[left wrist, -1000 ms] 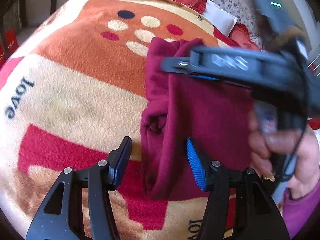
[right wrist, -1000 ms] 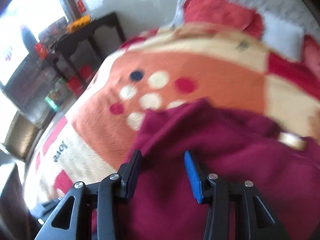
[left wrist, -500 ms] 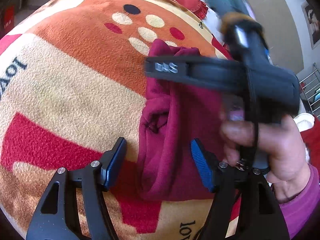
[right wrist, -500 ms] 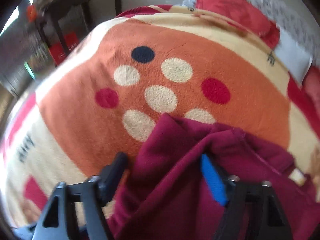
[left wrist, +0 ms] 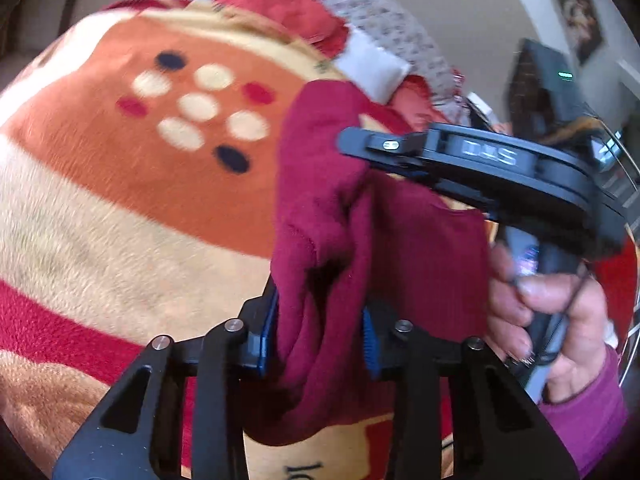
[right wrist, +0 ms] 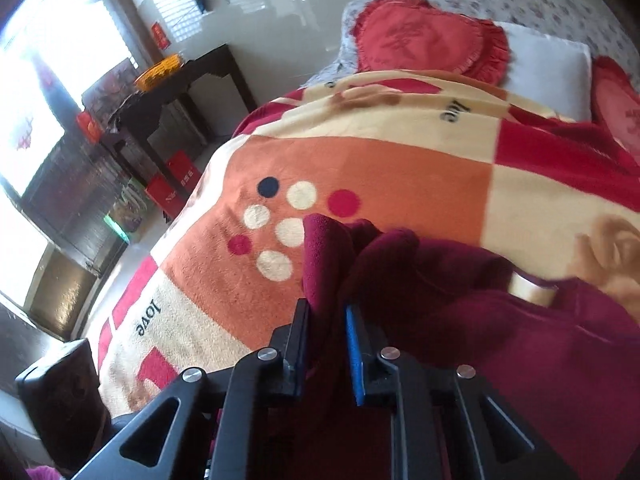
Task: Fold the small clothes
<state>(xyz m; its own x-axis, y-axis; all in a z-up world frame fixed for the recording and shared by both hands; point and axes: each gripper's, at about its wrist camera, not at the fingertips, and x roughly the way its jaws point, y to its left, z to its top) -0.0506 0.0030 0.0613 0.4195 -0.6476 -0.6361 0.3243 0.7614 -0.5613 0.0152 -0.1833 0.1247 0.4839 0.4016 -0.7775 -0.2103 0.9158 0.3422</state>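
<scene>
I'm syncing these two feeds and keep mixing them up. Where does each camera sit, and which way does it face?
Left wrist view: sits on the left tool, looking along its fingers, which are shut on the maroon garment; the right tool and the right hand show too.
Right wrist view: sits on the right tool, facing across the blanket toward a dark side table and a bright window; only its own fingers show.
Shared: the garment, the blanket's dots, the red heart pillow.

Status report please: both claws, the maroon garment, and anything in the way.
Left claw shut on maroon garment. Right claw shut on its far corner. Garment bunched, lifting off the blanket. Nothing in the way seen.
</scene>
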